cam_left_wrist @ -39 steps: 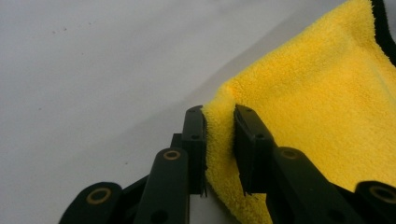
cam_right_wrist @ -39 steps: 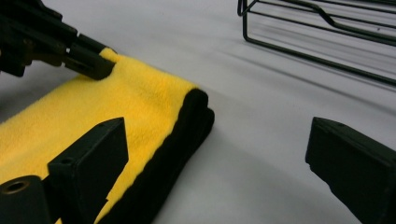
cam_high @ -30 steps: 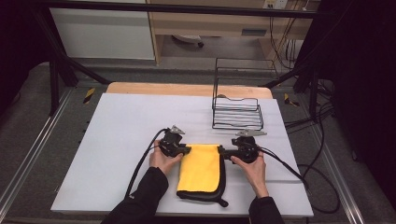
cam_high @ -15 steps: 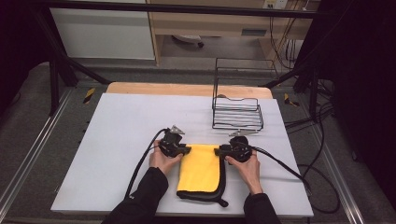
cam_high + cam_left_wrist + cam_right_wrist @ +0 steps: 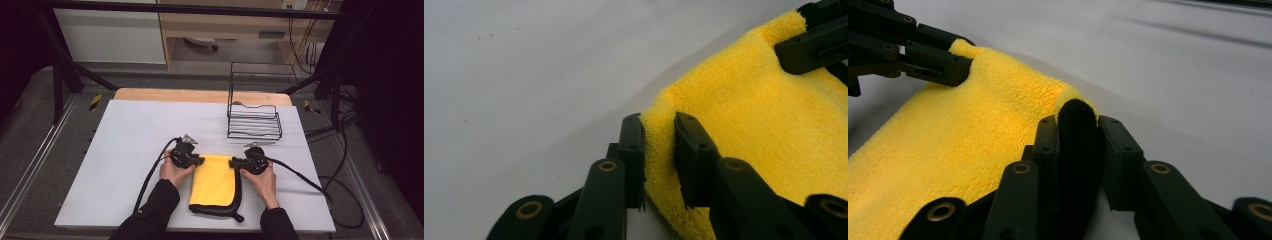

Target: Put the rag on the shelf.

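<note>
– Yellow cloth lies folded on the desk, near the front edge. Is it grabbed?
– Yes. The left gripper pinches one far corner. The right gripper, jaws just closing, pinches the other. Lifting is left. The wire basket waits behind.

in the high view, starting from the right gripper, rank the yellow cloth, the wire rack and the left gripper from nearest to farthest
From the right gripper:
1. Yellow cloth: pinched in that gripper at the cloth's far right corner.
2. Left gripper: across the cloth's far edge, on the cloth's other corner.
3. Wire rack: farther back on the table, slightly to the right.
</note>
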Demonstrator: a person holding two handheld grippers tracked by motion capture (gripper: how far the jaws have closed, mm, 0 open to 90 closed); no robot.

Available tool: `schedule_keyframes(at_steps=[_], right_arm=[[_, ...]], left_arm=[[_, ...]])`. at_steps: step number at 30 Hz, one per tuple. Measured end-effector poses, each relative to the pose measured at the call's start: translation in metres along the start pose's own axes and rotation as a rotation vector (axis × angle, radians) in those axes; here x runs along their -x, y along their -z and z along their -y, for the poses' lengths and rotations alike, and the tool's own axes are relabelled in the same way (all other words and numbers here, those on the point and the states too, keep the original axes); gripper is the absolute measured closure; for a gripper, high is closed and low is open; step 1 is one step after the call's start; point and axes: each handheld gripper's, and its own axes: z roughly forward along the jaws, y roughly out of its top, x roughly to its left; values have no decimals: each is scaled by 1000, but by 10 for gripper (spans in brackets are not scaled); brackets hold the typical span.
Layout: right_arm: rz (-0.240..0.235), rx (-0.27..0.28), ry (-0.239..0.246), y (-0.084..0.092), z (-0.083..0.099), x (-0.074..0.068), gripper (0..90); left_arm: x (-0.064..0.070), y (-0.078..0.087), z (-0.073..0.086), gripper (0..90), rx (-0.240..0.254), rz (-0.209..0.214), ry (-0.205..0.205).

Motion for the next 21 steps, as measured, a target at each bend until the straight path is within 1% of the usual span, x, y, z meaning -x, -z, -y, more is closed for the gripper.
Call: schedule_keyframes(at_steps=[2,4,9,12,14,17,21], right_arm=[[-4,-3,-6,0,0,0,740],[-6,-5,-11,0,-1,0,747],[-12,-4,-9,1,-1,1,758],[-13,-3,-9,2,-2,1,762],[-16,1,-3,3,-2,1,763],[-24,12,6,7,-3,1,765],[-37,41,12,15,-5,-1,765]], left_arm=[[0,0,0,743,1,2,0],[-1,0,0,744,2,10,13],[-1,2,0,759,3,11,23],[-3,3,-1,780,5,30,53],[-5,5,-1,788,11,44,64],[-4,9,-1,796,23,44,54],[-2,18,-2,799,54,47,37]])
